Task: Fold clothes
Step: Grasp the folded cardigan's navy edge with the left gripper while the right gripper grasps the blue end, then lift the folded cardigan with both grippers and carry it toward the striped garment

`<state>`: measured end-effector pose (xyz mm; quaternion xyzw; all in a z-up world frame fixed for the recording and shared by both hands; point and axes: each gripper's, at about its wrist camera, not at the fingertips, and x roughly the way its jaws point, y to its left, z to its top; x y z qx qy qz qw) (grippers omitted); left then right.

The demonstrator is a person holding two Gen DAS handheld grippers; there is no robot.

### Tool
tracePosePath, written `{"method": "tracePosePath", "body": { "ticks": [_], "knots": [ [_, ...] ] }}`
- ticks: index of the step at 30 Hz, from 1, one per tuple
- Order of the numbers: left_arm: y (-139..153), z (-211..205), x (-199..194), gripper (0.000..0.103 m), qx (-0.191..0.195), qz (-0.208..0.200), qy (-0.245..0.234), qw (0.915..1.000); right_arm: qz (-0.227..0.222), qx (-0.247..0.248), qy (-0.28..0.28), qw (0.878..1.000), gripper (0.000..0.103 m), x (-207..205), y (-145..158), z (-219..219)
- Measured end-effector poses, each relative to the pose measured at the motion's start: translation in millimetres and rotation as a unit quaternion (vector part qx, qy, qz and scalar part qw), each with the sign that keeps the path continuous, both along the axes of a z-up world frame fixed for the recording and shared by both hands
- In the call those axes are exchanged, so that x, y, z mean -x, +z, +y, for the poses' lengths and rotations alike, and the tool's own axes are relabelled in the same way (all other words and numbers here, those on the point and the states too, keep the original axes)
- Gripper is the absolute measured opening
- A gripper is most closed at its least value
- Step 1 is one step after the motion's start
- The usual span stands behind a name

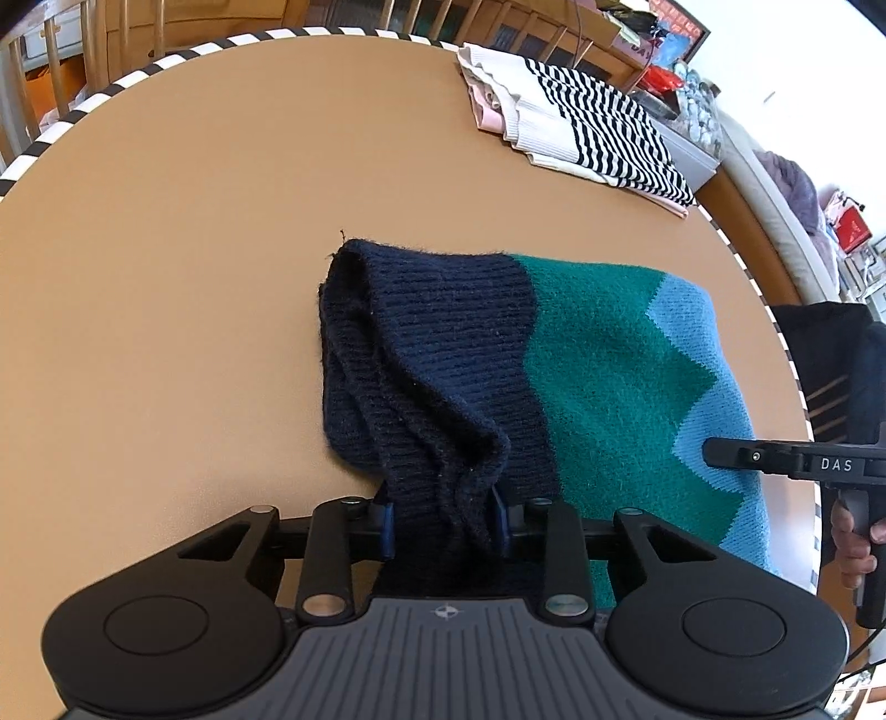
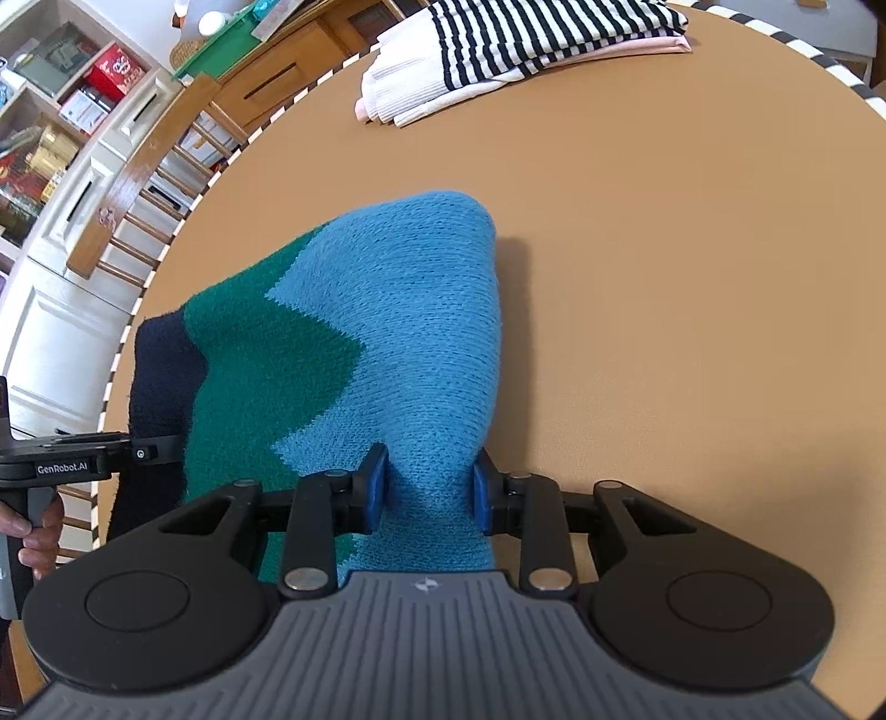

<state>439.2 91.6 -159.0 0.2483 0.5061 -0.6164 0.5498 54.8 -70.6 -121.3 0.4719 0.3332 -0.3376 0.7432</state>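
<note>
We take the sweater as landmark; it lies on the round tan table, at the near edge.

Nearest: the left gripper has its blue pads on either side of the bunched navy ribbed end of the sweater. The fabric fills the gap, so we read it as clamped on that end. In the right wrist view the right gripper is likewise clamped on the light-blue end of the sweater, with knit puckered between the pads.

We judge the reason for holding both ends: a grip at each corner of the near edge lets that edge be raised evenly and carried over the far part for a fold. The knit looks soft and thick, so the fabric between the grips may sag.

Beyond the sweater the table is bare, giving room to lay the fold.

Far beyond the sweater, at the opposite rim, a folded striped garment sits on a pale pink one; we take this as the pile of finished items.
</note>
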Motion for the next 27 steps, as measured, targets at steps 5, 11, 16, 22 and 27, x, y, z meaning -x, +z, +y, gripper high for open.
{"method": "tracePosePath", "body": {
  "ticks": [5, 11, 16, 22, 27],
  "knots": [
    [-0.5, 3.5, -2.9, 0.033, 0.002, 0.007, 0.006, 1.0000, 0.005, 0.000, -0.002, 1.000, 0.030, -0.9, 0.6, 0.5],
    [1.2, 3.6, -1.2, 0.033, -0.001, 0.001, 0.006, 1.0000, 0.006, 0.005, -0.005, 1.000, 0.030, -1.4, 1.1, 2.9],
    [1.5, 0.9, 0.0, 0.034, -0.006, -0.004, 0.004, 1.0000, 0.006, 0.008, -0.008, 1.000, 0.030, -0.8, 1.1, 4.4],
    [0.6, 1.2, -0.2, 0.034, -0.005, -0.003, 0.007, 1.0000, 0.007, 0.006, -0.007, 1.000, 0.030, -1.3, 1.6, 4.2],
    [1.3, 3.0, 2.6, 0.034, 0.003, -0.013, 0.003, 0.9999, 0.006, 0.005, -0.007, 1.000, 0.030, -1.0, 1.3, 3.5]
  ]
}}
